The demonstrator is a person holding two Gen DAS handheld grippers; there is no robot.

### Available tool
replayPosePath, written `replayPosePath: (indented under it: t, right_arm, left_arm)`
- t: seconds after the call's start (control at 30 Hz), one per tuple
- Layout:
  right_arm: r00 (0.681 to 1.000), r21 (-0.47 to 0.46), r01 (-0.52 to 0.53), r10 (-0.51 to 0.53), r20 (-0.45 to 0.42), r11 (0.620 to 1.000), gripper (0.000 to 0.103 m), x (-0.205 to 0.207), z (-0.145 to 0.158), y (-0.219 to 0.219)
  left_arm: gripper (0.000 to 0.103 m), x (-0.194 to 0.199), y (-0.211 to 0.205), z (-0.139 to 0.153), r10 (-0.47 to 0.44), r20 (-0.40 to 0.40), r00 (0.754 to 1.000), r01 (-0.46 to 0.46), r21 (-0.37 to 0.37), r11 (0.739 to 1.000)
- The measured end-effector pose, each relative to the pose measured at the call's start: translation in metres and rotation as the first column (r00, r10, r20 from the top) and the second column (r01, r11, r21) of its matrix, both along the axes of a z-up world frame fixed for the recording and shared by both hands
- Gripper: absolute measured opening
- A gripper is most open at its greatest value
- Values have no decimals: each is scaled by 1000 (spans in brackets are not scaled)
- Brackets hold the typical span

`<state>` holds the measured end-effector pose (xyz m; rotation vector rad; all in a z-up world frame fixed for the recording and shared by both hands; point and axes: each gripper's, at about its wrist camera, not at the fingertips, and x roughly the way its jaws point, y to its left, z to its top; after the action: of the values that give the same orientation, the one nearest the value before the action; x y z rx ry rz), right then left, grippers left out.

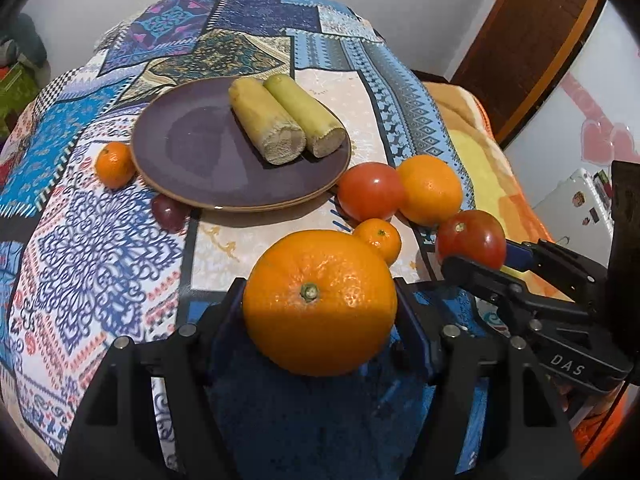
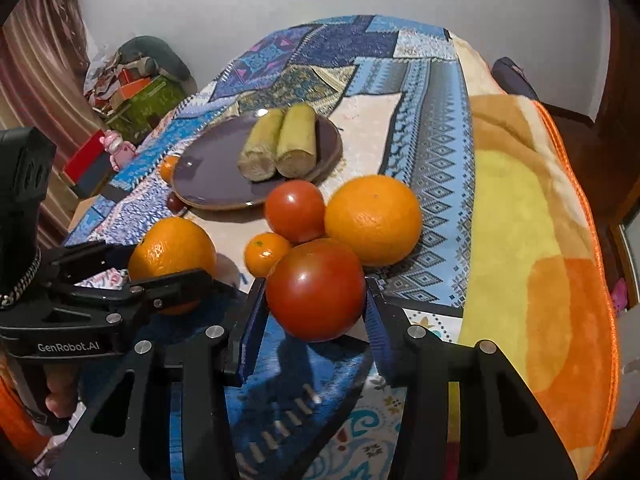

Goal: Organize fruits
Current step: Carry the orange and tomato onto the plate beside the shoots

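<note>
Nearest, left wrist view: left gripper (image 1: 320, 308) pinching a large orange (image 1: 320, 302) between its blue pads, stem end facing the camera, fruit raised above the patterned tablecloth (image 1: 100, 240). Right wrist view, equally close: right gripper (image 2: 316, 300) clamped on a big red tomato (image 2: 316, 288), a pad on either side. From the left camera the same tomato shows at right, held between the other tool's fingers.

Just behind the held fruit: a small mandarin (image 1: 378, 239) on the cloth, sitting between the held orange and the held tomato. Behind it a second tomato (image 1: 370, 191) and a second large orange (image 1: 430, 190), touching side by side.

Further back: a purple plate (image 1: 192, 168) with a tan rim. On it, two cut sugarcane pieces (image 1: 286, 118) lie side by side, touching, cut ends toward the camera. A dark red grape-like fruit (image 1: 170, 210) rests at the plate's near-left edge. Another small mandarin (image 1: 115, 164) sits just beside the plate's left rim.

Right of the cloth: an orange-and-yellow blanket (image 2: 532, 240). Far left in the right wrist view: a pink toy figure (image 2: 117, 150) and cluttered boxes (image 2: 136, 88) against the wall.
</note>
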<state>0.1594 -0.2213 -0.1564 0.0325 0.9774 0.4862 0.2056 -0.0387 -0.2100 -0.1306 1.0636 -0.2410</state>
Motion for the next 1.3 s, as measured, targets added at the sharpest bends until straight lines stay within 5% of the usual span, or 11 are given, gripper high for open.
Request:
replayPosePath:
  t: [0.57,1.3]
  right_arm:
    - [993,14,-77,76,92,997,43,17,30,54]
    - [979,-36,-165,168,114,986,43,80,25,120]
  left_arm:
    - [69,-7,62,45,109,121,987,-110,6,994]
    - [69,67,104,49,152,162,975,-159,31,987]
